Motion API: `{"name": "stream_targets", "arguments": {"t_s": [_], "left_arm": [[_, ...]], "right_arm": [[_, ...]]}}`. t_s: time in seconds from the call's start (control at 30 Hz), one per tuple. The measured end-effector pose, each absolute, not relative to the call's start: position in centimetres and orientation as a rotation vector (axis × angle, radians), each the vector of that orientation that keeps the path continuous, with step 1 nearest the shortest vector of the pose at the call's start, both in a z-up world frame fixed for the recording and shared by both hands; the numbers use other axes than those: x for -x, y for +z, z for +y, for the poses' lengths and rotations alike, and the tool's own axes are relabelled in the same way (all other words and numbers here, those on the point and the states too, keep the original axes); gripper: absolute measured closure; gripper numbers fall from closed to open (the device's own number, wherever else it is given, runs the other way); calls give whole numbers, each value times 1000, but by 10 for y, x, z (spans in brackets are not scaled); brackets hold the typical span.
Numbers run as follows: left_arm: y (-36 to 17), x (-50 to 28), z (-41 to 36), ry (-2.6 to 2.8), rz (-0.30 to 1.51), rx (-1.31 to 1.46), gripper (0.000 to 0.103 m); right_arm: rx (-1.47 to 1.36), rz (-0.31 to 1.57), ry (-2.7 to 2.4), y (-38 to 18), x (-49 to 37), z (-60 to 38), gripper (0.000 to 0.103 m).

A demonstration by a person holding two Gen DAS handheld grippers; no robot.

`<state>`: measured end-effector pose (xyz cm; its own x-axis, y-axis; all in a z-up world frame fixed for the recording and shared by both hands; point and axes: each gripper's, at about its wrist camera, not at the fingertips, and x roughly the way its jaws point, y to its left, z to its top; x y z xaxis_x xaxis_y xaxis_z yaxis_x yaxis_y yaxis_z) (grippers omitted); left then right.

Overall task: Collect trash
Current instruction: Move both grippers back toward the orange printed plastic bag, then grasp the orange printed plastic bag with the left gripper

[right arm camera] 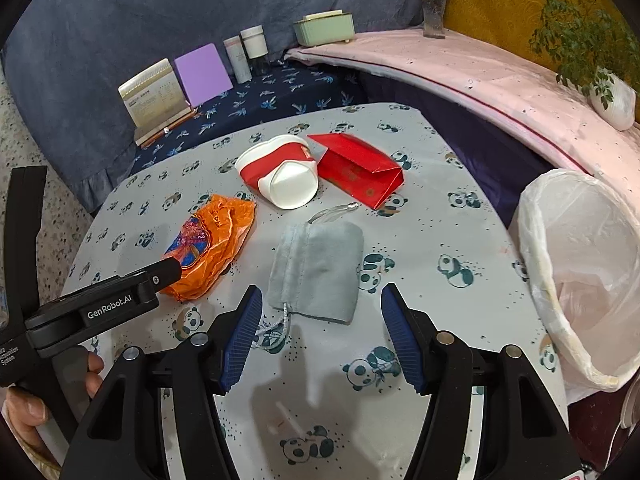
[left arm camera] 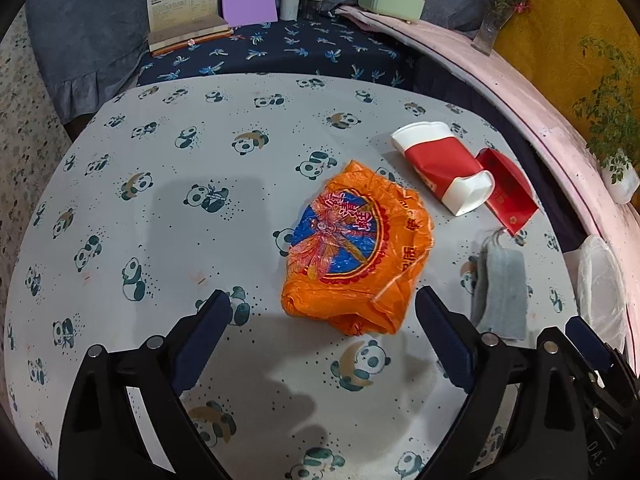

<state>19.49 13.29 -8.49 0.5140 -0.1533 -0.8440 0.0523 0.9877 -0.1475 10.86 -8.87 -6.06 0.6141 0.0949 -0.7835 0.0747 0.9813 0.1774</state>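
**Spotter:** Where do you stand?

**Operator:** Both my tools hang over the counter point(right arm camera: 472, 168), the one under the panda cloth. My left gripper point(left arm camera: 322, 308) has its jaws wide and empty, with the near edge of the orange plastic bag point(left arm camera: 352, 248) lying between the tips, not pinched. My right gripper point(right arm camera: 320, 304) has its jaws part open, also empty, and the grey drawstring pouch point(right arm camera: 320, 268) sits just ahead of them.

**Spotter:** How will the bag handle?

**Operator:** I'd judge it feather-light, thin and crinkly, probably slippery. I'd bite a bunched fold at the near edge, not the flat printed face, or the pads may slide off.

**Spotter:** And the pouch?

**Operator:** Soft cloth, limp, looks easy to pinch across the middle. Its cord trails toward me and could snag.

**Spotter:** What else is left?

**Operator:** A crushed red and white paper cup point(right arm camera: 280, 176) touching a red paper envelope point(right arm camera: 360, 168), both farther back. I expect both to be light and to crumple further under a squeeze. The lined bin point(right arm camera: 576, 264) stands at the counter's right edge, near the right tool
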Motion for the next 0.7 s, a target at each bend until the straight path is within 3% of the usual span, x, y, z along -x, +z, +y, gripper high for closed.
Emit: {"name": "stream_targets", "arguments": {"t_s": [0.53, 0.6, 0.7], "left_arm": [[-111, -225, 116, -145, 1077, 74, 9], [-112, -224, 112, -156, 1074, 59, 9], [-111, -220, 104, -177, 1060, 28, 22]], "right_arm": [[-203, 978, 27, -92, -141, -77, 43], [-203, 986, 32, -96, -143, -76, 43], [-196, 987, 31, -99, -143, -76, 46]]}}
